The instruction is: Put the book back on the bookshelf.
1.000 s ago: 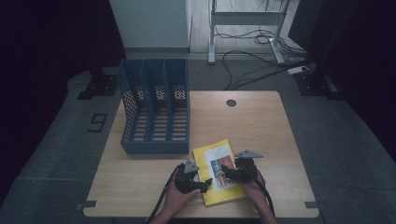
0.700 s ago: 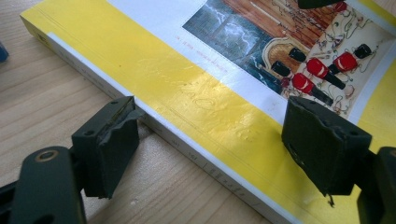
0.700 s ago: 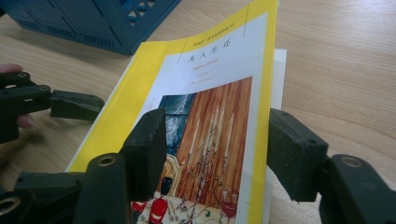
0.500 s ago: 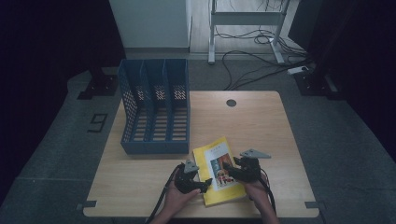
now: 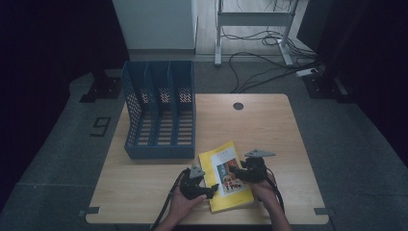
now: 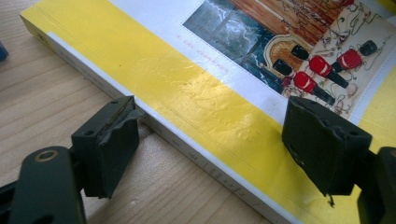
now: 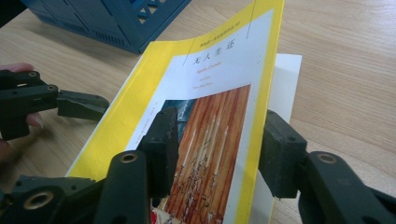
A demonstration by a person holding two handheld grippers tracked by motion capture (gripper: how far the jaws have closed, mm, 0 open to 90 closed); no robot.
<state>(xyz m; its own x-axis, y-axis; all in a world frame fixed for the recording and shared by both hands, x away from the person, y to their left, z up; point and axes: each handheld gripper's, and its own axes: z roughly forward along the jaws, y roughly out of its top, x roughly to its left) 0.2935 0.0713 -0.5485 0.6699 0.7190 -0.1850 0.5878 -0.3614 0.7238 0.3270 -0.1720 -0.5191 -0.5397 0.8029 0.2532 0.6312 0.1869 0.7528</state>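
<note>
While my right gripper (image 7: 217,154) has been closing, its jaws straddle the book's (image 5: 226,175) lifted cover edge. My left gripper (image 6: 210,144) gapes wide across the spine edge, gripping nothing; bare table (image 5: 269,125) lies beyond.

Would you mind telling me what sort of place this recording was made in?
Probably an office or lab workroom: a wooden desk with a cable hole, a blue file rack and a yellow book, and loose cables on the grey floor behind.

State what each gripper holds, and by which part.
The right gripper has been closing across the yellow book's lifted cover edge; grip not certain. The left gripper straddles its spine edge, open, holding nothing.
</note>
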